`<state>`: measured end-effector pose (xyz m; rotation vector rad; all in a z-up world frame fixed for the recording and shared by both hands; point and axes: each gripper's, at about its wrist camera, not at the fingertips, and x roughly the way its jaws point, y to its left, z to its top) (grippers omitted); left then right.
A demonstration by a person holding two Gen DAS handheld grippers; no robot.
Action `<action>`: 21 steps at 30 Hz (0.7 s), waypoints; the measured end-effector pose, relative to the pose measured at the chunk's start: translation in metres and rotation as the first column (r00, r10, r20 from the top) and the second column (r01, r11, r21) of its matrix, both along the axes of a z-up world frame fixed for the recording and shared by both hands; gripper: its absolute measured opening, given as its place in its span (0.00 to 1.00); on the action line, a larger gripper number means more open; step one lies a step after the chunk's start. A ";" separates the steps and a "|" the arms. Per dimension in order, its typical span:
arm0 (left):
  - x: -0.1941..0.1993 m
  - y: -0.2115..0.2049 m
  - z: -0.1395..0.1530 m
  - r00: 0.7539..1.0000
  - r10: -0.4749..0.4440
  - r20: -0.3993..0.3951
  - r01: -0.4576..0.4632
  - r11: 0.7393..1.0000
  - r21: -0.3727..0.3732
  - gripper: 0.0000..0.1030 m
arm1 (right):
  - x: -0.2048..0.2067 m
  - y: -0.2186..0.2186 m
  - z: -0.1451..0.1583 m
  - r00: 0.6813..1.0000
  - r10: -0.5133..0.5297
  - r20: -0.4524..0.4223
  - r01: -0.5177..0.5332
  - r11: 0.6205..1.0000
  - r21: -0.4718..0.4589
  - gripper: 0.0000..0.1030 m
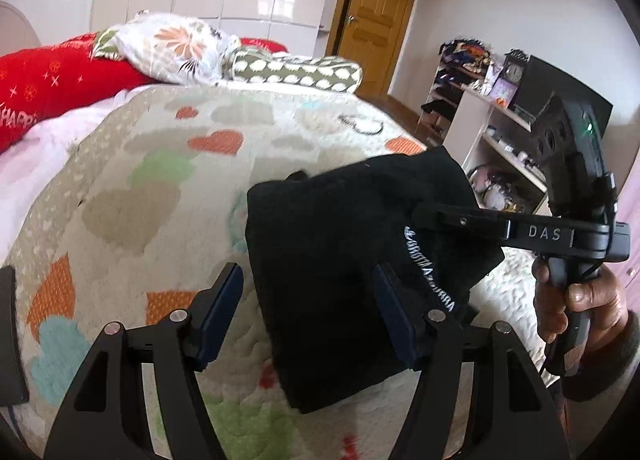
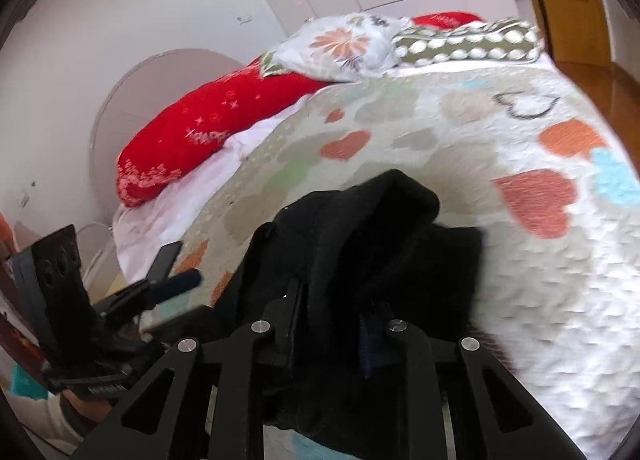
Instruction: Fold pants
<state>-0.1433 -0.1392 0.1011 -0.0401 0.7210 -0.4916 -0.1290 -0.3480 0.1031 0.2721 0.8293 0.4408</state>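
Left wrist view only: wooden door (image 1: pixel 378 16), open shelving unit (image 1: pixel 492 132) crammed with clutter, clock (image 1: pixel 513 69), and the right hand (image 1: pixel 580 300) wrapped round its gripper handle, all on the far side of the black pants (image 1: pixel 352 260) from the pillows. Right wrist view only: rounded headboard (image 2: pixel 132 100) behind the red pillow (image 2: pixel 208 132), plus the left gripper (image 2: pixel 176 280) off the pants' left edge.

Both views: heart-print quilt (image 1: pixel 160 164) under the pants, floral pillow (image 1: pixel 180 48) and olive dotted bolster (image 1: pixel 296 72) well beyond them at the head of the bed.

Pants: black, knit-looking, already folded into a thick compact bundle, lying on the quilt's near part. White lettering along one edge, legible only as a strip in the left view. Top layer humped up and bunched in the right view.

Left gripper (image 1: pixel 308 316): jaws apart, not clamping; right finger over the bundle's near edge, left finger over bare quilt.

Right gripper (image 2: pixel 332 324): jaws drawn close, pinching a fold of the pants between them; fingertips buried in the fabric.
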 end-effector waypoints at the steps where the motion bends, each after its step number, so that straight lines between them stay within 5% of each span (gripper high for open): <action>1: 0.001 -0.002 -0.001 1.000 -0.004 -0.001 0.004 1.000 -0.001 0.69 | 0.000 -0.005 -0.004 1.000 -0.012 -0.012 0.012 1.000 0.000 0.21; 5: 0.004 -0.021 -0.021 0.998 -0.037 -0.054 0.040 0.998 0.050 0.69 | 0.002 -0.013 -0.038 0.993 -0.061 -0.099 0.055 0.997 -0.056 0.24; 8: 0.007 -0.027 -0.038 0.994 -0.046 -0.098 0.054 0.996 0.078 0.69 | 0.003 -0.021 -0.051 0.986 -0.104 -0.132 0.096 0.993 -0.065 0.42; 17: -0.001 -0.023 -0.028 0.998 -0.038 -0.058 0.043 0.996 0.085 0.69 | 0.011 -0.028 0.011 0.992 -0.126 0.009 0.126 0.988 -0.086 0.55; 21: -0.003 -0.026 -0.034 0.996 -0.052 -0.072 0.059 0.994 0.090 0.69 | 0.048 -0.001 0.023 1.000 -0.016 0.018 0.018 0.994 -0.110 0.56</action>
